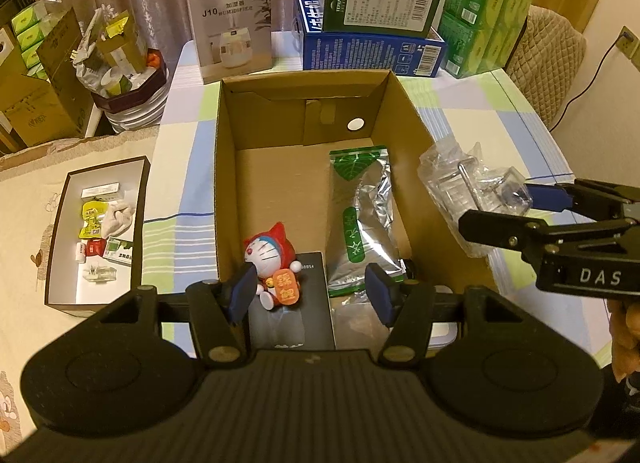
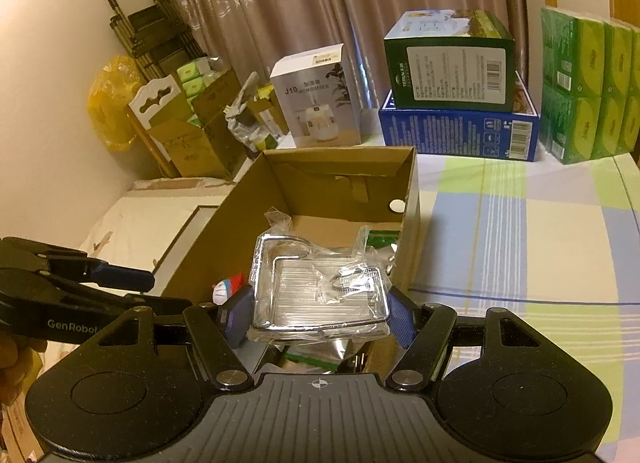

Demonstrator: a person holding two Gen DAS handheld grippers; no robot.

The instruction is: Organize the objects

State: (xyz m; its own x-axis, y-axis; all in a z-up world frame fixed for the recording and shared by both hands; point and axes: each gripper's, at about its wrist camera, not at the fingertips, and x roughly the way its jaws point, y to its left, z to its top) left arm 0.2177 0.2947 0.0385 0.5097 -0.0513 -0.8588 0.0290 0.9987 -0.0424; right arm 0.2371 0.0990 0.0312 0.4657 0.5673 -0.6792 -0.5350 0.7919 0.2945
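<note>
Left wrist view: cardboard box (image 1: 304, 167) holds a Doraemon figure (image 1: 270, 263) and foil pouch (image 1: 362, 215). Left gripper (image 1: 312, 293) gapes empty; right gripper (image 2: 320, 313) clamps the wrapped metal rack (image 2: 320, 287) over the box's 3 o'clock wall.

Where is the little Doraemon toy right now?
In the left wrist view, the Doraemon toy sits in the cardboard box, near-left corner, on a dark booklet, beside the silver pouch.
</note>
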